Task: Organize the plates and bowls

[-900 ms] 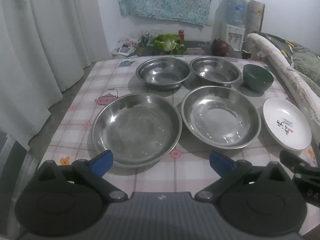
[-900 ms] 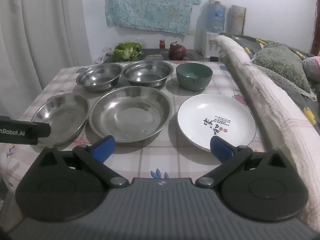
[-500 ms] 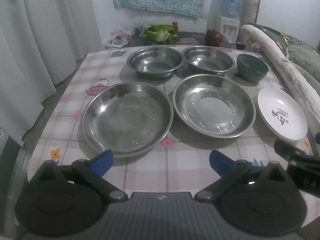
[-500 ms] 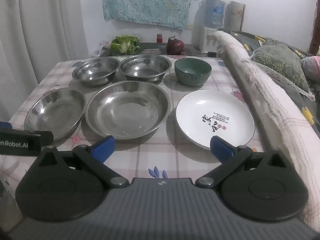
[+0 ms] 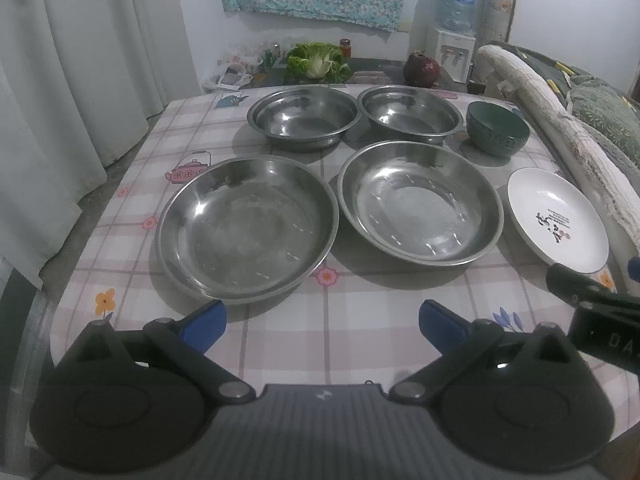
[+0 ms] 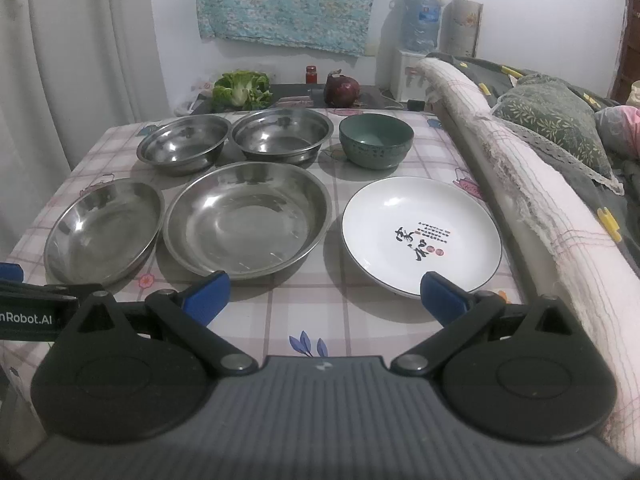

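On the checked tablecloth stand two wide steel plates (image 5: 246, 228) (image 5: 420, 204), two steel bowls (image 5: 302, 116) (image 5: 410, 112) behind them, a green bowl (image 5: 498, 128) and a white plate with black writing (image 5: 558, 220). In the right wrist view the same steel plates (image 6: 104, 232) (image 6: 248, 220), steel bowls (image 6: 184, 148) (image 6: 282, 134), green bowl (image 6: 376, 140) and white plate (image 6: 420, 234) show. My left gripper (image 5: 322, 322) is open and empty near the table's front edge. My right gripper (image 6: 324, 294) is open and empty, just before the white plate.
A padded sofa arm (image 6: 520, 184) runs along the table's right side. A lettuce (image 6: 240, 88), a red onion (image 6: 342, 88) and a water dispenser (image 6: 416, 40) stand behind the table. Curtains (image 5: 80, 80) hang on the left.
Both grippers have drawn back and risen a little, so the dishes sit farther off and more of the tablecloth shows in front. Nothing on the table has moved.
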A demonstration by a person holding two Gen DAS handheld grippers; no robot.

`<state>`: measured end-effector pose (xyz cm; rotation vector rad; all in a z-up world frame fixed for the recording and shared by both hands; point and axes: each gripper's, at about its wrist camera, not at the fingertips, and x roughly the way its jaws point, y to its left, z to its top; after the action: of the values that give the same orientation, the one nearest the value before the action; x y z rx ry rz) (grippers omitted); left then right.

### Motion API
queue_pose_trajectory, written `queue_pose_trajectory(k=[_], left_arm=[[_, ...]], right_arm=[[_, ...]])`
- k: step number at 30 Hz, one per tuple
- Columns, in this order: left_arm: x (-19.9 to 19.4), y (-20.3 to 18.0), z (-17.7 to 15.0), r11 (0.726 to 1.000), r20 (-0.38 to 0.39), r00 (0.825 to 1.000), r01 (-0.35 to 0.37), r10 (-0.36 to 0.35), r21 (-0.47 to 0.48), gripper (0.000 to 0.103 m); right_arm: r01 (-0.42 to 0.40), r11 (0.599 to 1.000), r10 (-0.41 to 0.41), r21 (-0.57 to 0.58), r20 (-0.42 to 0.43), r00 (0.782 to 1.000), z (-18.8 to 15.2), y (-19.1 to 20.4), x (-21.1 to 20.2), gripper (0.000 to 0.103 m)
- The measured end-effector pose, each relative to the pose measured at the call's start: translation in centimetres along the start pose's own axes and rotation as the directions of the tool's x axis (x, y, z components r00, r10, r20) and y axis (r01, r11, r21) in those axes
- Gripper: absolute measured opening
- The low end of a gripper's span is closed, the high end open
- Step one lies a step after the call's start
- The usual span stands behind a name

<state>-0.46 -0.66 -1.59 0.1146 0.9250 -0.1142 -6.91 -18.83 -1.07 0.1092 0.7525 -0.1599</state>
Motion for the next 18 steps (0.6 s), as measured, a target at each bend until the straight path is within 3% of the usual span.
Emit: queue_pose_trajectory(k=[18], left_arm=[[-0.24, -0.48, 0.03, 0.999, -0.007, 1.0, 0.028, -0.028, 0.021, 0.103]], right_arm=[[0.003, 1.0, -0.003, -0.004, 0.0, 1.0, -0.03, 0.11, -0.03, 0.102]])
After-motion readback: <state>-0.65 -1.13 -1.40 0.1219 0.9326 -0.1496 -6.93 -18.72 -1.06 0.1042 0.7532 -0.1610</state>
